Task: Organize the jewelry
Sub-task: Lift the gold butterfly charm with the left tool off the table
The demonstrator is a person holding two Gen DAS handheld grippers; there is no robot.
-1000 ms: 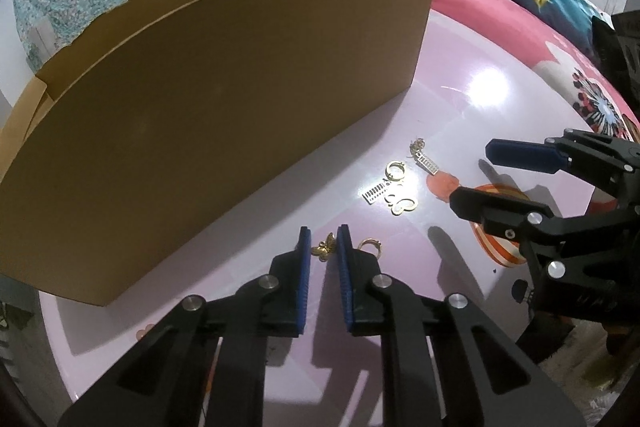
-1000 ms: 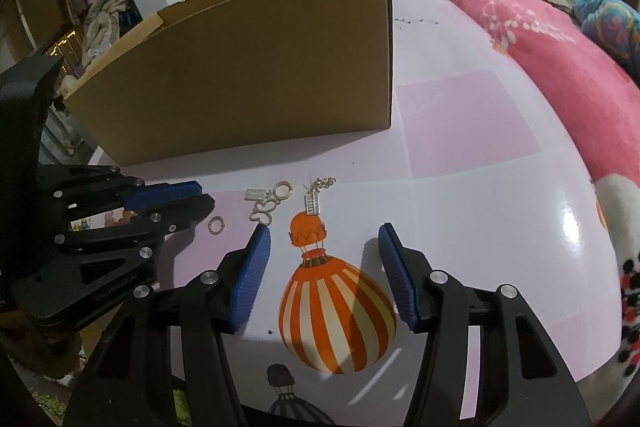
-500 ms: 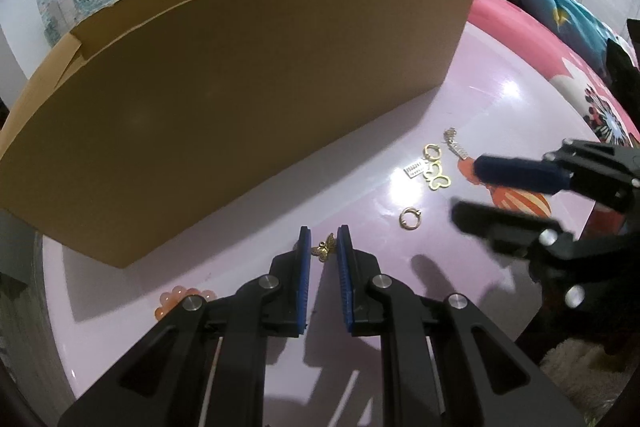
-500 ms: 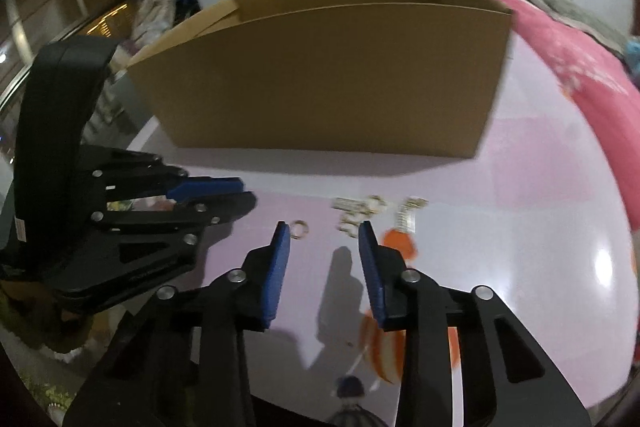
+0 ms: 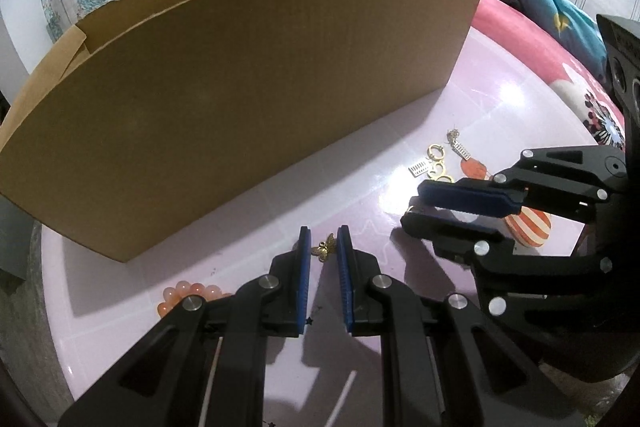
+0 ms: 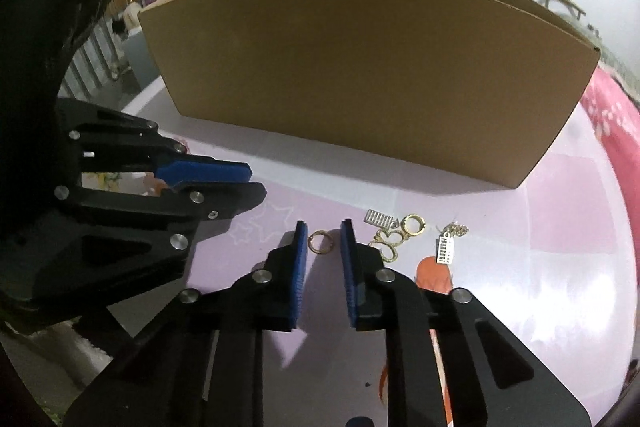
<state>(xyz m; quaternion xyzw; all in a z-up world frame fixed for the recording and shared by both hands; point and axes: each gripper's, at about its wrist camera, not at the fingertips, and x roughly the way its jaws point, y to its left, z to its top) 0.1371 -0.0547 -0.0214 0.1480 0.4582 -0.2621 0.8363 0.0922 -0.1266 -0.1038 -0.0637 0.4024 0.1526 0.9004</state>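
**Right tongs narrowed around the gold ring**

Since the earlier frame, the right gripper point(image 6: 324, 241) swung left, off the balloon print and over the gold ring point(image 6: 320, 241); its jaws were closing, the ring between the pads, not visibly touched. Cardboard box point(image 5: 240, 99) stood behind on the pink table point(image 5: 500, 99). Left gripper point(image 5: 323, 245) stood narrow, holding the butterfly charm point(image 5: 325, 247). Remaining jewelry point(image 6: 400, 233) lay clustered just right of the ring.
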